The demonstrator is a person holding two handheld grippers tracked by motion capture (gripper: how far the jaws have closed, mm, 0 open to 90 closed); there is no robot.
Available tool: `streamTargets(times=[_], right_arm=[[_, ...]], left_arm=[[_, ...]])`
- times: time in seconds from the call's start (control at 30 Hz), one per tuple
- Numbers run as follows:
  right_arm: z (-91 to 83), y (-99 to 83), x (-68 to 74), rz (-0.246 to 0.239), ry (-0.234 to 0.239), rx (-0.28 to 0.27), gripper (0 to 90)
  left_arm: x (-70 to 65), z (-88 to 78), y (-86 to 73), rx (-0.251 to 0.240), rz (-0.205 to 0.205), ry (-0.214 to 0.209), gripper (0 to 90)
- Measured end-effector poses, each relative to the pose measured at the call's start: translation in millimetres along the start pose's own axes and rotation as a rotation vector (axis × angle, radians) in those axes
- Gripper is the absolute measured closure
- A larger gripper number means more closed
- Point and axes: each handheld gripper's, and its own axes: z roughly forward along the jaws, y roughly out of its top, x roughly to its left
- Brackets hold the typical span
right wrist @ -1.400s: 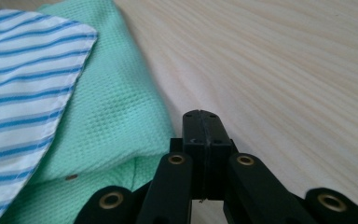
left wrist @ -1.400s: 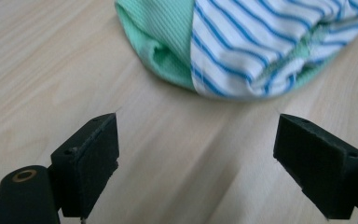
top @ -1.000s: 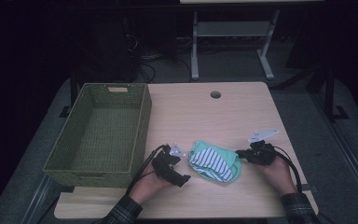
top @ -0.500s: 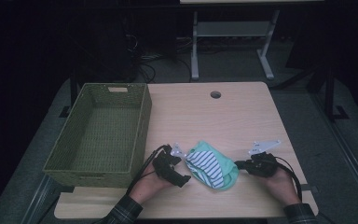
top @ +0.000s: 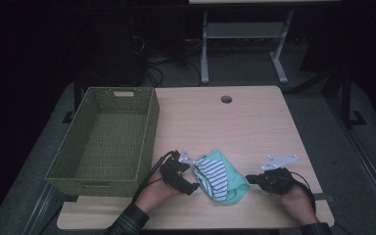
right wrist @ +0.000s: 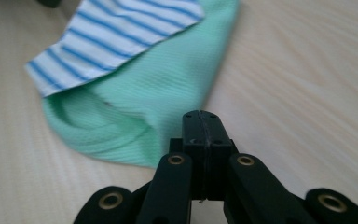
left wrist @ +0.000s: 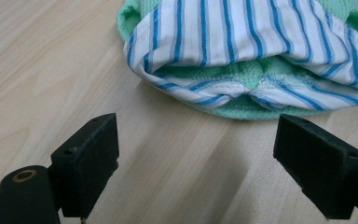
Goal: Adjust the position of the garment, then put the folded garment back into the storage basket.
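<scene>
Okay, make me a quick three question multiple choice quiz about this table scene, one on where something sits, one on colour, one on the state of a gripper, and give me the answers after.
1. Where does the basket stand on the table?
A. along its left side
B. at its far right corner
C. on top of the cloth

2. What colours are the folded cloth?
A. red and black
B. mint green with blue and white stripes
C. plain yellow

3. How do the jaws of the left gripper stand?
A. shut on the cloth
B. shut on nothing
C. open, short of the cloth

Answers:
1 A: the high view shows the basket at the table's left side.
2 B: green fabric and a striped layer show in both gripper views.
3 C: the left gripper view shows two jaws wide apart with bare wood between them.
</scene>
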Motion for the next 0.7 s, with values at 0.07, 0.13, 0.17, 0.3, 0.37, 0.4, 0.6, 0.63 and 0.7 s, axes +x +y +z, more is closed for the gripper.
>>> streamTargets(times=[0.07,0.13,0.17,0.3,0.37,0.4,0.6,0.63,0.7], right_arm=[[-4.0,-2.5,-4.7,0.031,-0.032,-0.015,85.4],[-7.2,-5.8,-10.4,0.051,-0.074,-0.027,78.5],[-8.4,-7.4,-13.7,0.063,-0.097,-0.03,74.0],[-13.7,-16.6,-28.6,0.134,-0.199,-0.04,48.8],[-14.5,-18.6,-31.3,0.137,-0.225,-0.042,45.5],[-15.4,-20.3,-34.1,0.142,-0.241,-0.041,42.1],[-15.5,-29.8,-48.2,0.202,-0.309,-0.036,34.6],[-12.8,-33.3,-51.9,0.211,-0.322,-0.015,31.3],[-12.7,-34.9,-53.6,0.223,-0.319,-0.028,30.2]], left_arm=[[-0.1,-0.3,0.6,-0.005,0.001,0.0,13.4],[0.3,-1.7,1.8,-0.005,0.006,0.0,13.4],[0.2,-2.8,2.6,-0.006,0.005,0.002,13.3],[-2.0,-7.5,8.1,-0.022,0.008,-0.001,13.4],[-2.5,-8.3,9.6,-0.022,0.014,-0.003,13.4],[-3.3,-9.0,11.1,-0.026,0.015,-0.008,13.4],[-8.2,-9.3,23.1,-0.033,0.044,-0.022,13.6],[-10.2,-8.9,28.5,-0.037,0.048,-0.029,13.6],[-11.4,-8.5,31.1,-0.042,0.051,-0.035,13.6]])
